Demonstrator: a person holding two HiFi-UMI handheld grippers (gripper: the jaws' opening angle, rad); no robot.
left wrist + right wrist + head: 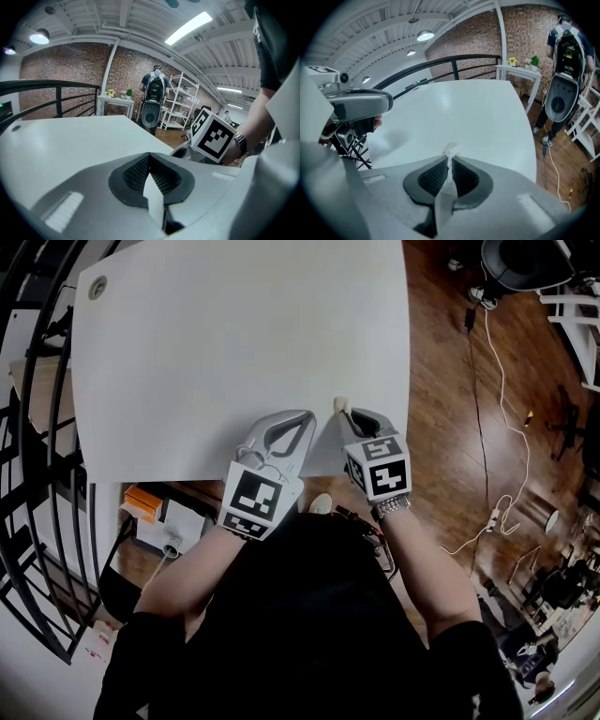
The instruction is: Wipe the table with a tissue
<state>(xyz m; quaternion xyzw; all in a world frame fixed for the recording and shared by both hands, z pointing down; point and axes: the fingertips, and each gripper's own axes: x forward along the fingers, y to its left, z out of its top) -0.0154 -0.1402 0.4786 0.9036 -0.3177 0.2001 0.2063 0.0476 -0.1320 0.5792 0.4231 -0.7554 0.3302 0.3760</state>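
The white table [234, 334] fills the upper part of the head view. Both grippers hover at its near edge, close together. My right gripper [345, 414] is shut on a small crumpled tissue [339, 405]. In the right gripper view a tuft of that tissue [450, 151] sticks out past the closed pads of the right gripper [450, 160]. My left gripper [306, 416] sits just left of it, jaws together. In the left gripper view the left gripper [150, 157] shows a thin white sliver behind its pads. I cannot tell whether that is tissue or table.
A black railing [37, 427] curves along the table's left side. An orange box [142, 502] lies on the floor under the near edge. Cables [497, 399] trail over the wooden floor at the right. A person with a backpack [565, 56] stands beyond the table's far end.
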